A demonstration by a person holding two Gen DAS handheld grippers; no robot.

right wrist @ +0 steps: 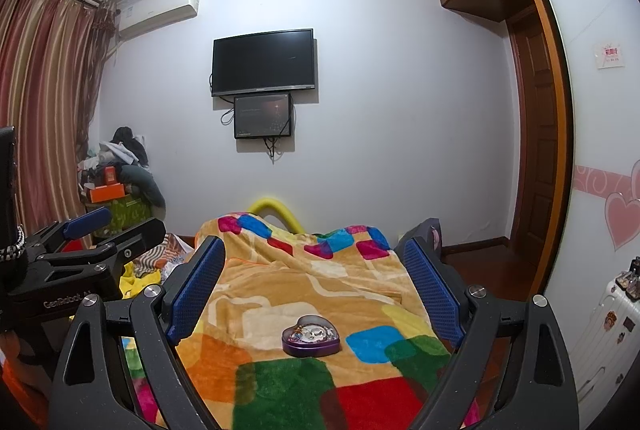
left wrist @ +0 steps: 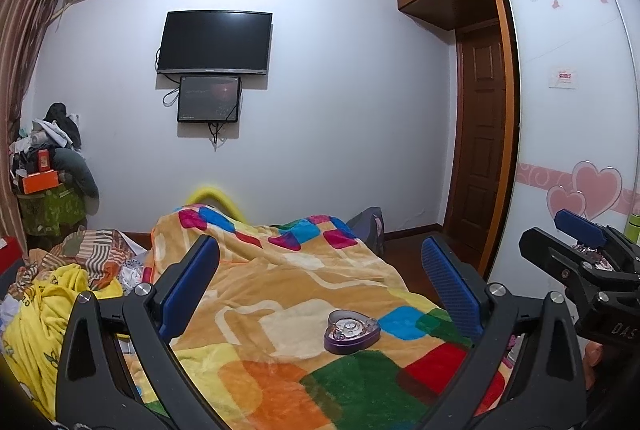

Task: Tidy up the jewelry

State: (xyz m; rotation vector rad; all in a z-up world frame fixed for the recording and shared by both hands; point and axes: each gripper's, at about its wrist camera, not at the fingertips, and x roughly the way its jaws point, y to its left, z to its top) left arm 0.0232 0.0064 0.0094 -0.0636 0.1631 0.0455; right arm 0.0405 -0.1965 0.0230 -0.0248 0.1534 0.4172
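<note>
A purple heart-shaped jewelry box [left wrist: 351,332] lies open on the colourful patchwork blanket [left wrist: 280,290], with rings and small pieces inside. It also shows in the right wrist view [right wrist: 311,335]. My left gripper [left wrist: 320,290] is open and empty, held above the bed, with the box between and beyond its blue pads. My right gripper [right wrist: 314,286] is open and empty too, at about the same height, the box centred ahead of it. Each gripper shows at the edge of the other's view: the right one [left wrist: 580,254], the left one [right wrist: 100,234].
The bed reaches toward a white wall with a TV [left wrist: 216,41] and a small screen below. A yellow blanket [left wrist: 44,314] and clothes pile up at left. A wardrobe with heart decals [left wrist: 580,149] and a white suitcase [right wrist: 600,326] stand at right.
</note>
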